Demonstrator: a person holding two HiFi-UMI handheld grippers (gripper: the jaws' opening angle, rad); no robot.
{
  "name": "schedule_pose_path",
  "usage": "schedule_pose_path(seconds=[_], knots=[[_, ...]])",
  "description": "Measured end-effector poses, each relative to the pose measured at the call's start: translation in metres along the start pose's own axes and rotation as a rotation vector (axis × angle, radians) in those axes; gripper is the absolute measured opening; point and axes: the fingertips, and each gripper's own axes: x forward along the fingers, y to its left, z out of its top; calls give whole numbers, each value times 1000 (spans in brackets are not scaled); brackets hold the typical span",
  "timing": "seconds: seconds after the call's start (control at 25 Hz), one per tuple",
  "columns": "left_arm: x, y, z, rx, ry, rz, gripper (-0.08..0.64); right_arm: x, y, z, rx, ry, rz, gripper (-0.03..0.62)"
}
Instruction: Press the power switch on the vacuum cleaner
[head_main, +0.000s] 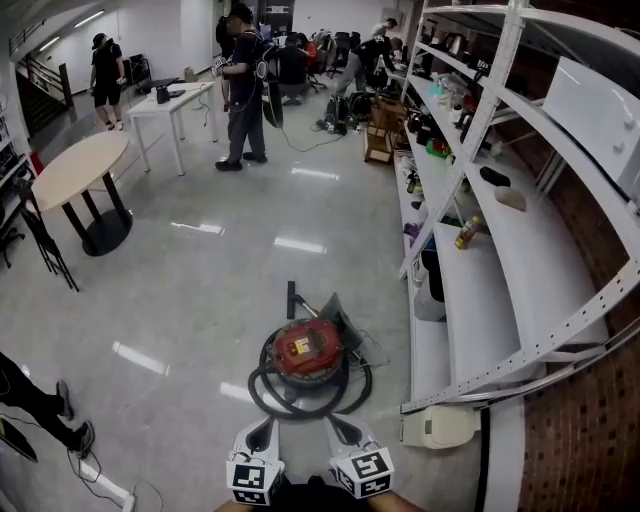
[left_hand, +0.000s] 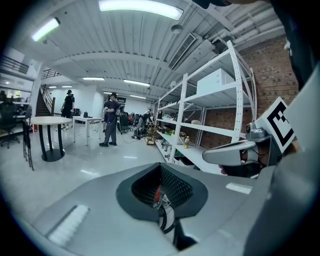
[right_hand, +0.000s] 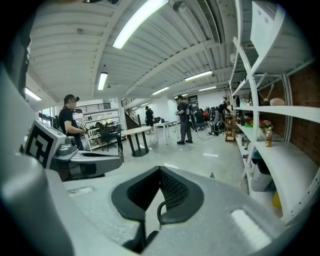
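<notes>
Both tongs closed and empty, vacuum cleaner (head_main: 306, 349) ahead.
It lies forward between left tongs (head_main: 262, 428) and right tongs (head_main: 338, 426); the right seems slightly nearer.

Inspected: the left gripper (head_main: 264, 428) and the right gripper (head_main: 340, 425) have pale grey moulded shells, tapering forward of each marker cube (head_main: 252, 480). The cube faces are white with black square markers. Ahead of the cube sit black pads (left_hand: 176, 188) with ribbed inner faces. A white rectangular patch (left_hand: 67, 224) marks the shell. A dark garment (head_main: 300, 496) shows behind the cubes.
</notes>
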Motion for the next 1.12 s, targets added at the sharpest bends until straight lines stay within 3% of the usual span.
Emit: schedule_pose_path(seconds=[0.28, 0.52, 0.8, 1.12], knots=[[49, 55, 18, -2, -19, -24, 15, 67, -14, 26, -12, 11, -42, -8], [85, 85, 31, -14, 15, -44, 15, 105, -31, 42, -4, 74, -82, -8], [128, 132, 27, -4, 50, -60, 15, 160, -44, 40, -12, 149, -113, -8], [167, 165, 15, -20, 98, -28, 15, 213, -62, 30, -22, 219, -87, -8]])
